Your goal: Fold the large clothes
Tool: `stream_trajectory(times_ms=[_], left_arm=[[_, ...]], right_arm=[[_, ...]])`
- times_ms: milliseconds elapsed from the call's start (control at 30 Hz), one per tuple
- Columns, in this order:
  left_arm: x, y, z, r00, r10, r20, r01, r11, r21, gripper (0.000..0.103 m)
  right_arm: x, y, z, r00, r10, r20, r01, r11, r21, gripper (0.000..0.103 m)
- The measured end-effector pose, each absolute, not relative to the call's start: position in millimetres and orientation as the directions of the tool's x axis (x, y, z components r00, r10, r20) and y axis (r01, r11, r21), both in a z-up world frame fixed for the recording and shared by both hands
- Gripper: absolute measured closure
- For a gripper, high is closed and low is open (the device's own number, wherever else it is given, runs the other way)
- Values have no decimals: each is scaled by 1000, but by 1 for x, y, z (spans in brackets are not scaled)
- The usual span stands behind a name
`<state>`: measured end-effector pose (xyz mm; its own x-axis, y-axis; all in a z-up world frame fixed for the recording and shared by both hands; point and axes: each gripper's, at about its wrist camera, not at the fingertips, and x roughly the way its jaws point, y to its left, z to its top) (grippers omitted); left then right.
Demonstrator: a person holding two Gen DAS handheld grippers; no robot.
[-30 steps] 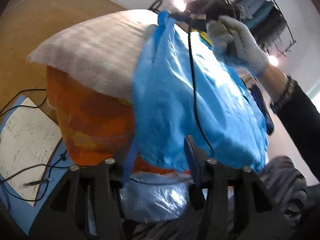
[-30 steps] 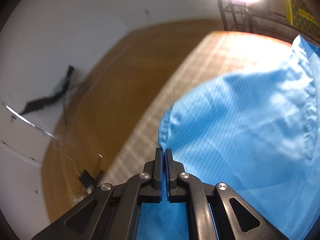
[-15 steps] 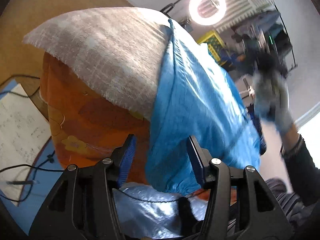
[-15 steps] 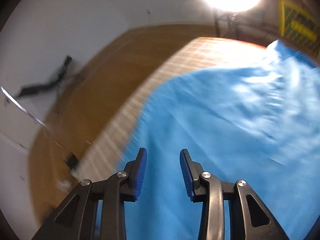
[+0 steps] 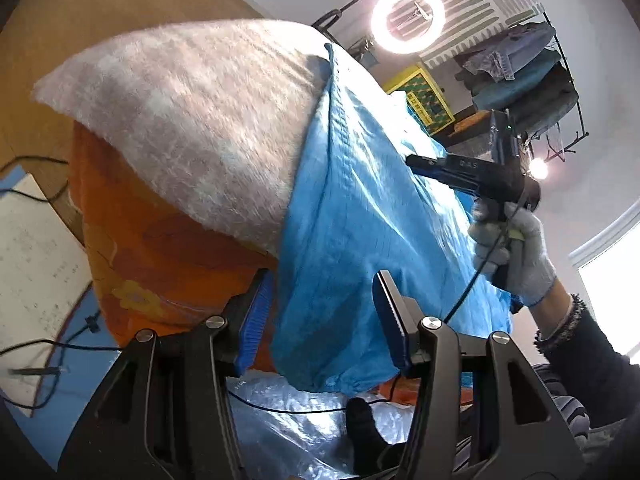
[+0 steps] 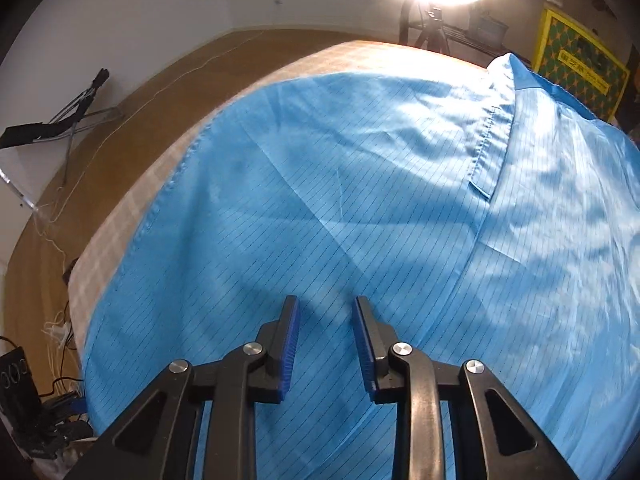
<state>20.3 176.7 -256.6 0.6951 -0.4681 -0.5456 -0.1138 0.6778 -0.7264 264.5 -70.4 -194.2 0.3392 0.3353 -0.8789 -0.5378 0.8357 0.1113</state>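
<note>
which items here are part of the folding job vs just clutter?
In the job: blue garment; checked blanket it lies on; left hand-held gripper; right hand-held gripper, both open.
Lying about: ring light; clothes rack; yellow box; floor cables.
</note>
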Motion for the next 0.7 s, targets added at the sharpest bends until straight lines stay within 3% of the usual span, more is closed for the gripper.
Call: stream_trajectory(times_ms=[267,467,600,667,700], left_arm=[[22,200,-273,725,-500,-474,-111,594,-797,50],[36,195,-289,711,-592,-379,-49,496,-867,50],[38,187,-291,681,-636,-362,-17,481,-877,50],[34,185,-290,674,-635,-377,-18,497,-868,56],[32,184,-287,674,-617,-408,-36,524,-851,73]], right_arm=[[208,-67,-159,201,512,-835,-643,712,282,74],[192,-59,-178,149,473,-868,-659,703,270,74],[199,-62,-191,136,453,-881,-635,722,274,74],[201,-62,-194,137,445,-885,-628,730,270,74],[201,-62,-196,135,444,-886,-625,732,271,74]])
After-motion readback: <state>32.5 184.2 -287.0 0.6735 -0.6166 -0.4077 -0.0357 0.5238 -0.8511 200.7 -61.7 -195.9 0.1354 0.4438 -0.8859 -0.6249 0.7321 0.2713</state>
